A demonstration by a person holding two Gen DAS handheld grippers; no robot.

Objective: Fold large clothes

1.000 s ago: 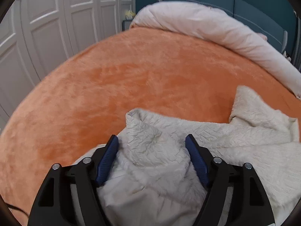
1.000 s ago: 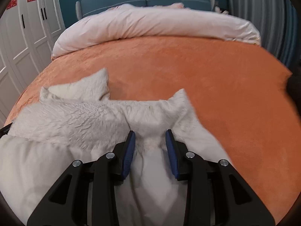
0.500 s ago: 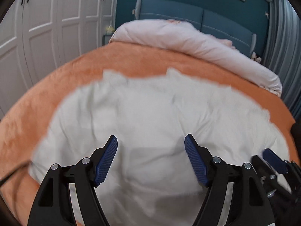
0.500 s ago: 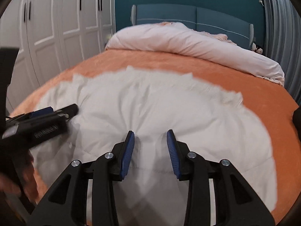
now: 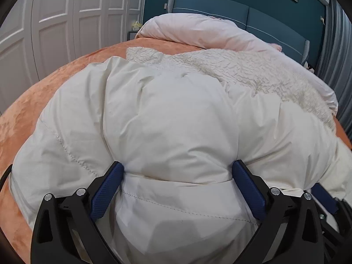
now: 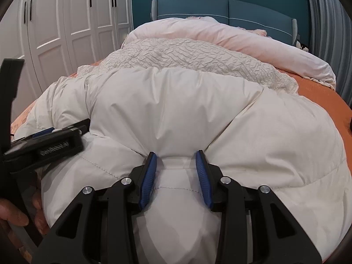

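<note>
We find a cream padded coat (image 5: 176, 114) lying bunched on the bed (image 5: 28, 101), which is covered in orange plush; the coat fills most of the near half of the bed and reaches close to its left edge. A crinkled, fleece-like lining (image 5: 253, 72) is turned out along the coat's far side. Beyond it, a pale pink duvet (image 5: 204, 30) is rolled across the head end of the bed, in front of a blue headboard (image 5: 220, 2). White wardrobe doors (image 5: 55, 22) stand along the left.

The left gripper (image 5: 178, 173) is opening. A thick puff of coat fabric sits between its fingers (image 5: 105, 189), and both blue pads are touching the bulge at the sides.

The right gripper (image 6: 176, 169) stands narrower. Its fingers (image 6: 148, 178) pinch a fold of the same coat, with creases radiating from the pinch point, so we record it as grasping the coat.

In the right wrist view the left gripper (image 6: 55, 136) appears at the left edge, lying against the coat, with part of the person's hand (image 6: 13, 215) below it.
</note>
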